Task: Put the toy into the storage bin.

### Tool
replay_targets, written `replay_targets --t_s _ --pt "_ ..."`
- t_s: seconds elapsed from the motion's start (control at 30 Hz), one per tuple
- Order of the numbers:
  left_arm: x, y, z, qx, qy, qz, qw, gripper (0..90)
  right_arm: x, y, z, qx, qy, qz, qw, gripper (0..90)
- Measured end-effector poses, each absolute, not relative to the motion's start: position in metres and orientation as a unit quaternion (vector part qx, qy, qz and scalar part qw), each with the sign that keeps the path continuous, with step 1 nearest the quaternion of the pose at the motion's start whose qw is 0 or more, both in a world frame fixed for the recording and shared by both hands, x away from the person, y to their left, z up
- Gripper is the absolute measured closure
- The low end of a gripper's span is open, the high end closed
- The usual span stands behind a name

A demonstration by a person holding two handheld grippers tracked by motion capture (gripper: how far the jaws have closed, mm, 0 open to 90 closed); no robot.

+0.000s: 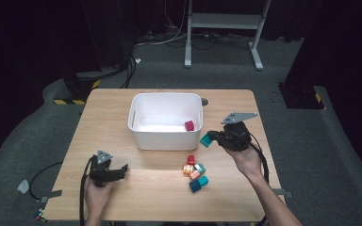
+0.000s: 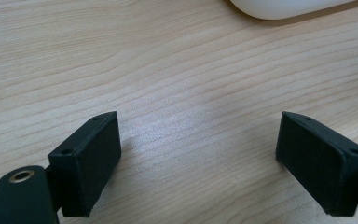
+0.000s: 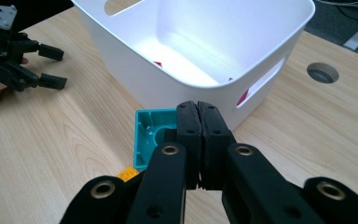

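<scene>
my right claw (image 3: 199, 122) clamped on teal block (image 3: 151, 133), beside white bin (image 1: 165, 136) | my left claw (image 2: 200, 154) apart, empty, on table (image 2: 168, 70)

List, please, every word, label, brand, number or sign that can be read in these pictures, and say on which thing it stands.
None: no readable text in these pictures.
White bin: plain walls, no label.
Teal block in the right gripper: no marking.
Blocks on the table, such as the orange block: too small to tell.
</scene>
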State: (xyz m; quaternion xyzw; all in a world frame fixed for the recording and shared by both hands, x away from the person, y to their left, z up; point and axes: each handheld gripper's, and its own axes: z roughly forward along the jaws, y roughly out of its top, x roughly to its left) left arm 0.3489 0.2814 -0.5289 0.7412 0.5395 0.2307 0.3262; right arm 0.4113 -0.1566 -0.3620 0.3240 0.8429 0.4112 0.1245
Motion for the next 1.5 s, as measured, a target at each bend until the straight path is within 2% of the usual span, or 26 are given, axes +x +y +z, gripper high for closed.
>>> replay_targets --t_s 0.63,1.5 --pt "0.349 0.281 -0.529 0.74 0.54 0.231 0.327 14.1 0.431 -0.127 -0.32 0.295 0.852 0.415 0.125 88.2" --pt "0.349 0.281 -0.529 0.74 0.54 0.231 0.328 14.2 0.484 -0.08 -0.325 0.313 0.85 0.402 0.136 88.2"
